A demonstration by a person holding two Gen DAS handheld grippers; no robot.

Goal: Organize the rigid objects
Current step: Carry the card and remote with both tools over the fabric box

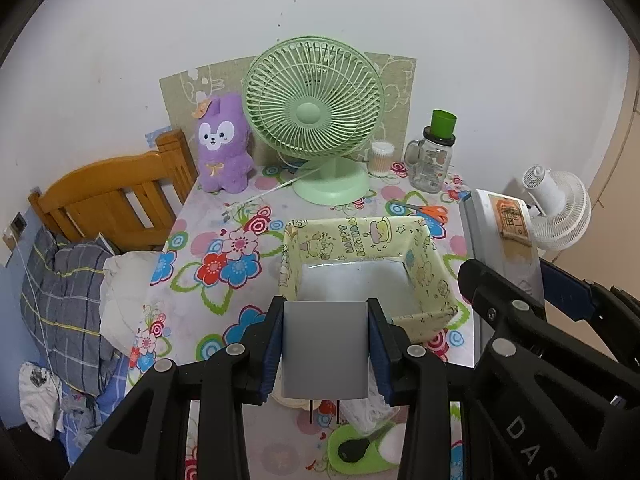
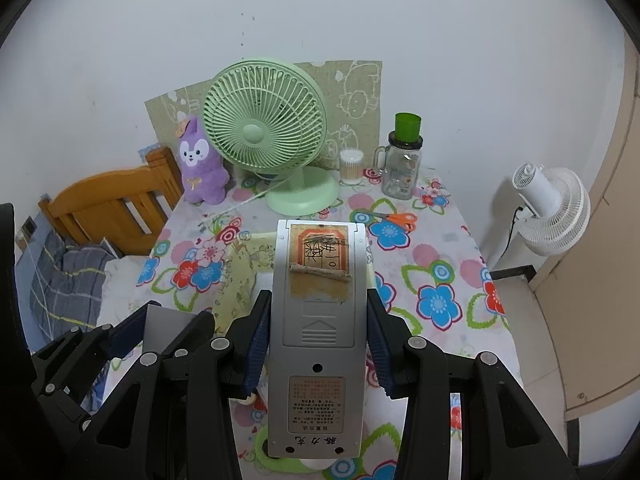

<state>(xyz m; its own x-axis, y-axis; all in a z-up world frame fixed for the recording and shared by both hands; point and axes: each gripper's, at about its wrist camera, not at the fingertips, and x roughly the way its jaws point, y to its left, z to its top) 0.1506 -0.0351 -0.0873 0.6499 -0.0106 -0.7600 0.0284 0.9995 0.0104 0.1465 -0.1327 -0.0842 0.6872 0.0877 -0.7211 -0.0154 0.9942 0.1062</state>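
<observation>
My left gripper (image 1: pixel 325 344) is shut on a grey plug adapter (image 1: pixel 325 350), its two prongs pointing down, held above the near edge of a yellow fabric box (image 1: pixel 430 264) on the flowered table. The box looks empty inside. My right gripper (image 2: pixel 317 344) is shut on a long silver remote control (image 2: pixel 314 344) held back-side up, with a torn orange label near its far end. In the left wrist view the remote control (image 1: pixel 506 236) and right gripper (image 1: pixel 520 300) hang just right of the box. In the right wrist view the left gripper (image 2: pixel 156 328) with the adapter (image 2: pixel 160 328) is at lower left.
A green desk fan (image 1: pixel 316 120), a purple plush toy (image 1: pixel 224 148), a cotton-swab jar (image 1: pixel 381 158), a glass jar with a green cup on it (image 1: pixel 432 160) and orange scissors (image 1: pixel 430 211) stand behind the box. A black key (image 1: pixel 354 448) lies near the front edge. A bed is left, a white fan (image 2: pixel 552 210) right.
</observation>
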